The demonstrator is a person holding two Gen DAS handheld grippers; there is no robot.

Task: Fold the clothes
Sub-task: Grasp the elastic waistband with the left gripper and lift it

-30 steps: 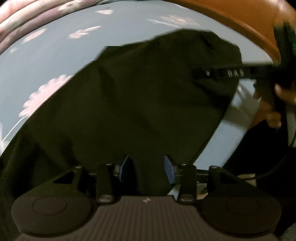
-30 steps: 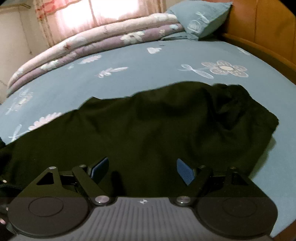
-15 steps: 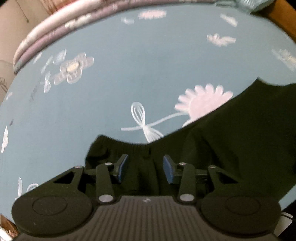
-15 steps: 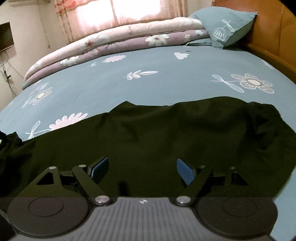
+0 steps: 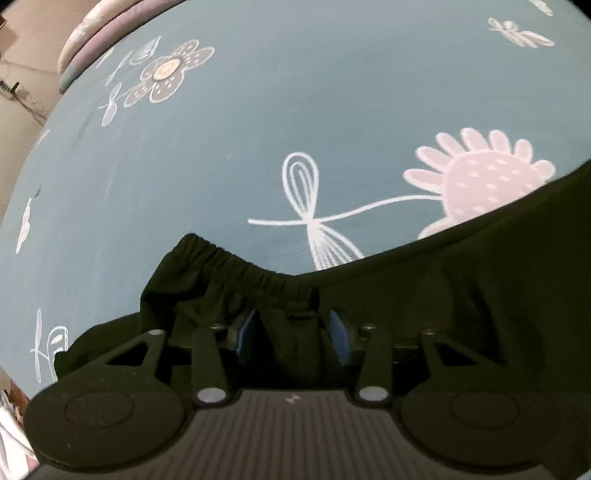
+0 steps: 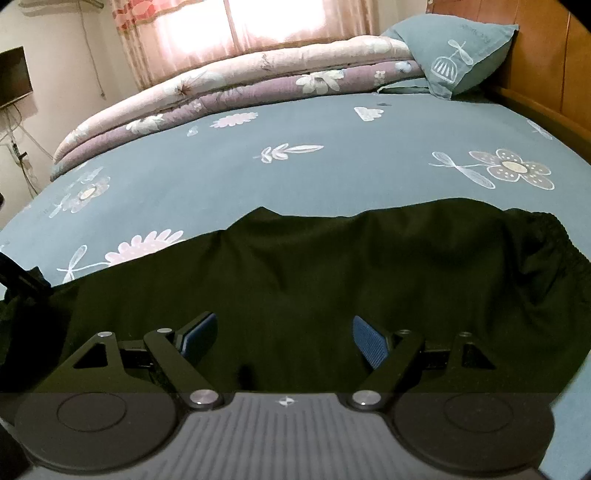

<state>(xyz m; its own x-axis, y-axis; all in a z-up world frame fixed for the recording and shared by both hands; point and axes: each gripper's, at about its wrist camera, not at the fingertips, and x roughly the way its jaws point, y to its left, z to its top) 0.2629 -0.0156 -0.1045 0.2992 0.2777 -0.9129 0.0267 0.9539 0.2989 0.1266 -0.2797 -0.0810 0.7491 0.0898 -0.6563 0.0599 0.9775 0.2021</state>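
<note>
a matte black garment (image 6: 332, 266) with a gathered elastic waistband (image 5: 236, 266) is spread on the smooth teal bed sheet (image 6: 295, 177). the left tongs (image 5: 291, 332) are opening, with bunched waistband cloth between the ribbed blue pads. the right tongs (image 6: 284, 339) are held spread above the cloth.

Daylight glows through the pink curtains (image 6: 258, 22) at the far side of the right wrist view, blown out to white glare at the window; the bed sheet (image 6: 332, 177) is evenly, softly lit; the black garment (image 6: 332, 266) swallows detail; both views bulge strongly with dark vignetted corners; the left wrist view is dimmer and slightly soft.
</note>
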